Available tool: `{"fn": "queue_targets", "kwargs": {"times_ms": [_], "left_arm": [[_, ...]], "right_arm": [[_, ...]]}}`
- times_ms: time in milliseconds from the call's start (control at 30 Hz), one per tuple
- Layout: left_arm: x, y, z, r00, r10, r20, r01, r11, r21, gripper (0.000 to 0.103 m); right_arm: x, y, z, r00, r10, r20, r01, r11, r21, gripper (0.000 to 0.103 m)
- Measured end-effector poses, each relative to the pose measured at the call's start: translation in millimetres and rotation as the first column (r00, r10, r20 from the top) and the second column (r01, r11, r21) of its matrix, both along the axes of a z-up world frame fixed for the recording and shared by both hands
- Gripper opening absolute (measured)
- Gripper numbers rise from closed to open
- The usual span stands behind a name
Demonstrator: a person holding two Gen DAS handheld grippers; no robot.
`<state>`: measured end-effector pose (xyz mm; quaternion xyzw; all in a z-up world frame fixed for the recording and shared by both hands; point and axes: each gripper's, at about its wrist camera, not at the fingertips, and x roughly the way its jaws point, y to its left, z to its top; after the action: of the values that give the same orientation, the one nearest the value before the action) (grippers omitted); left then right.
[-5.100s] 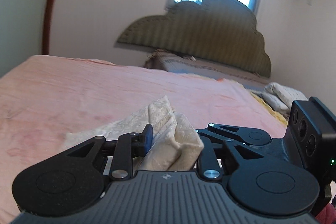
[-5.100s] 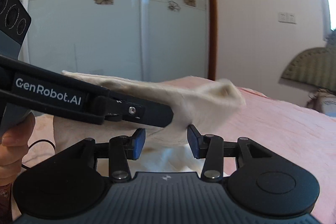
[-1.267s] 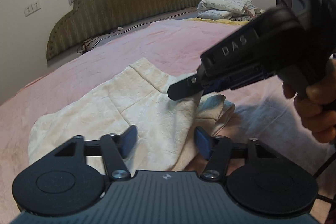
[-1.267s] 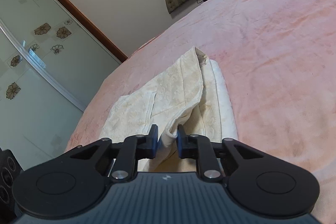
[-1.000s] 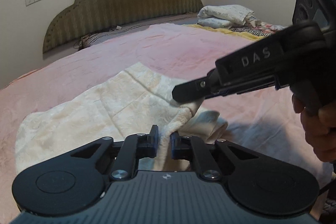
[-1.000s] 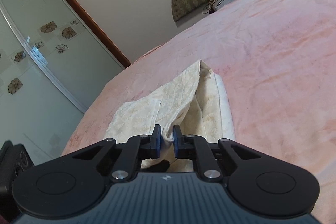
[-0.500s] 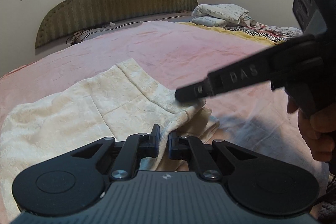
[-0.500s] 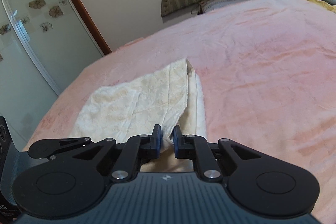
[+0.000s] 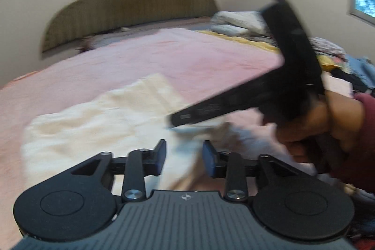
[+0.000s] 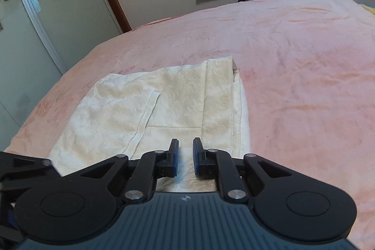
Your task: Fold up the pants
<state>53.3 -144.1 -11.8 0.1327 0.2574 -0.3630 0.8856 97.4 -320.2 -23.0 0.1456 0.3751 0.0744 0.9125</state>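
Note:
The cream pants [image 10: 168, 100] lie folded flat in a rough rectangle on the pink bedspread [image 10: 293, 57]. They also show, blurred, in the left wrist view [image 9: 98, 123]. My right gripper [image 10: 185, 156] hovers over the near edge of the pants with its jaws a little apart and nothing between them. My left gripper [image 9: 184, 157] is open and empty over the near edge of the cloth. The right gripper's body [image 9: 248, 97] crosses the left wrist view, held by a hand [image 9: 316, 123].
A padded headboard [image 9: 131, 6] stands at the far end of the bed. Folded bedding [image 9: 236, 20] and a pile of clothes [image 9: 346, 69] lie at the right. A glass wardrobe door [image 10: 30, 22] stands on the left.
Both grippers have let go of the pants edge and opened. The cloth now lies flat. The right gripper has lifted and drawn back a little.

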Motion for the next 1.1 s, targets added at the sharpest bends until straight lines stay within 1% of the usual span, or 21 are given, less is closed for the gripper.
{"fn": "queue_targets", "kwargs": {"times_ms": [33, 67, 133, 167, 233, 267, 300, 333, 400, 467, 533, 633, 700, 767, 833, 900, 933, 1000, 1033, 1067, 1100], "left_arm": [[4, 9, 1, 0.998, 0.059, 0.014, -0.059, 0.998, 0.014, 0.044], [10, 18, 2, 0.995, 0.100, 0.009, -0.100, 0.995, 0.017, 0.044], [25, 34, -1, 0.987, 0.154, -0.050, -0.154, 0.988, 0.010, 0.044], [32, 37, -4, 0.981, 0.178, -0.077, -0.176, 0.984, 0.027, 0.044], [42, 39, -12, 0.968, 0.226, -0.110, -0.220, 0.973, 0.061, 0.044], [43, 39, -14, 0.965, 0.235, -0.116, -0.229, 0.972, 0.061, 0.044], [43, 39, -14, 0.962, 0.247, -0.118, -0.241, 0.969, 0.059, 0.044], [43, 38, -13, 0.960, 0.259, -0.111, -0.253, 0.965, 0.063, 0.045], [42, 34, -8, 0.958, 0.271, -0.093, -0.266, 0.962, 0.066, 0.049], [37, 35, -7, 0.954, 0.288, -0.084, -0.283, 0.957, 0.065, 0.064], [37, 36, -6, 0.948, 0.304, -0.090, -0.300, 0.952, 0.052, 0.070], [35, 36, -6, 0.943, 0.314, -0.112, -0.310, 0.949, 0.054, 0.071], [34, 36, -7, 0.940, 0.320, -0.115, -0.315, 0.947, 0.059, 0.072], [33, 35, -7, 0.940, 0.321, -0.113, -0.315, 0.947, 0.068, 0.073], [32, 35, -6, 0.941, 0.321, -0.110, -0.315, 0.946, 0.071, 0.074], [30, 35, -3, 0.943, 0.315, -0.106, -0.310, 0.949, 0.063, 0.074], [30, 36, -1, 0.944, 0.314, -0.097, -0.310, 0.949, 0.059, 0.074], [29, 40, 6, 0.945, 0.321, -0.058, -0.318, 0.947, 0.051, 0.075], [31, 46, 11, 0.942, 0.334, -0.028, -0.333, 0.942, 0.048, 0.079], [33, 52, 14, 0.937, 0.350, -0.007, -0.350, 0.936, 0.044, 0.086], [37, 61, 18, 0.928, 0.372, 0.011, -0.372, 0.928, 0.036, 0.090]], "right_arm": [[-3, 4, 3, 1.000, -0.003, 0.016, 0.004, 1.000, -0.018, 0.012], [-5, 11, 7, 0.999, -0.001, 0.032, 0.003, 0.999, -0.049, 0.013], [-10, 24, 13, 0.997, 0.041, 0.060, -0.036, 0.996, -0.087, 0.013], [-12, 31, 16, 0.994, 0.082, 0.069, -0.076, 0.993, -0.095, 0.013], [-12, 43, 13, 0.990, 0.133, 0.049, -0.126, 0.984, -0.123, 0.013], [-9, 47, 7, 0.990, 0.139, 0.024, -0.133, 0.976, -0.172, 0.013], [-7, 48, 2, 0.992, 0.126, 0.007, -0.121, 0.968, -0.220, 0.012], [-7, 46, -1, 0.994, 0.109, 0.007, -0.104, 0.965, -0.239, 0.012], [-8, 41, 4, 0.998, 0.068, 0.015, -0.063, 0.973, -0.224, 0.013], [-13, 41, 13, 0.997, 0.063, 0.047, -0.052, 0.975, -0.216, 0.013], [-19, 44, 20, 0.994, 0.083, 0.066, -0.068, 0.978, -0.197, 0.013], [-21, 51, 17, 0.992, 0.112, 0.054, -0.100, 0.975, -0.196, 0.014], [-19, 52, 7, 0.993, 0.114, 0.019, -0.108, 0.973, -0.203, 0.015], [-19, 47, 2, 0.994, 0.108, 0.016, -0.104, 0.980, -0.170, 0.015], [-20, 45, 4, 0.995, 0.101, 0.018, -0.097, 0.982, -0.160, 0.015], [-22, 49, 7, 0.995, 0.101, 0.025, -0.095, 0.980, -0.175, 0.015], [-23, 49, 9, 0.994, 0.103, 0.029, -0.096, 0.980, -0.176, 0.016], [-24, 51, 8, 0.993, 0.117, 0.030, -0.109, 0.977, -0.181, 0.024], [-24, 51, 6, 0.991, 0.132, 0.022, -0.125, 0.972, -0.200, 0.024], [-24, 52, 4, 0.989, 0.146, 0.019, -0.139, 0.967, -0.215, 0.024], [-24, 50, 4, 0.988, 0.151, 0.020, -0.144, 0.967, -0.212, 0.024]]}}
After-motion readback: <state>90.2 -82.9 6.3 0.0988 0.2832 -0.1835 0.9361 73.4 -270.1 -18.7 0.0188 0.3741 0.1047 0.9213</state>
